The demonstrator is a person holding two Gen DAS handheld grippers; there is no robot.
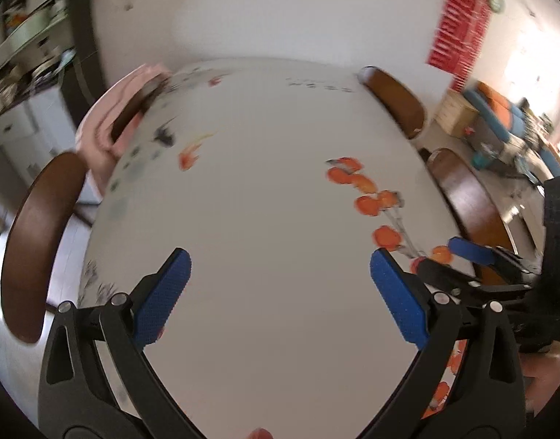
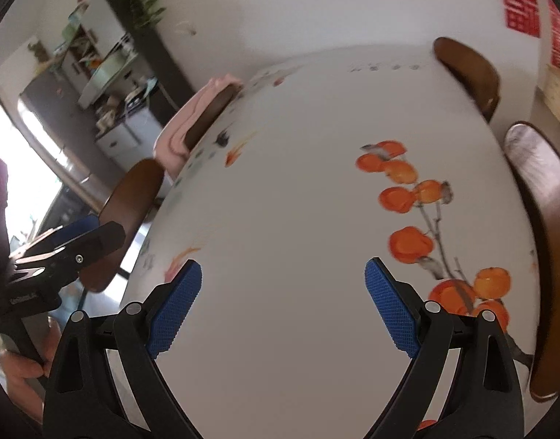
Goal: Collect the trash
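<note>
No trash shows in either view. My left gripper (image 1: 280, 285) is open and empty, held above the white table (image 1: 265, 190), whose cloth carries a print of orange fruit and fish. My right gripper (image 2: 283, 300) is open and empty above the same table (image 2: 309, 190). The right gripper also shows at the right edge of the left wrist view (image 1: 473, 256). The left gripper shows at the left edge of the right wrist view (image 2: 67, 248). Both views are motion-blurred.
Brown wooden chairs stand around the table: at the left (image 1: 34, 241), (image 2: 130, 208) and at the right (image 1: 466, 197), (image 2: 543, 219), (image 1: 397, 98). A pink cloth (image 1: 108, 117) hangs over a far left chair. Shelves and cabinets (image 2: 108, 84) stand at the back left.
</note>
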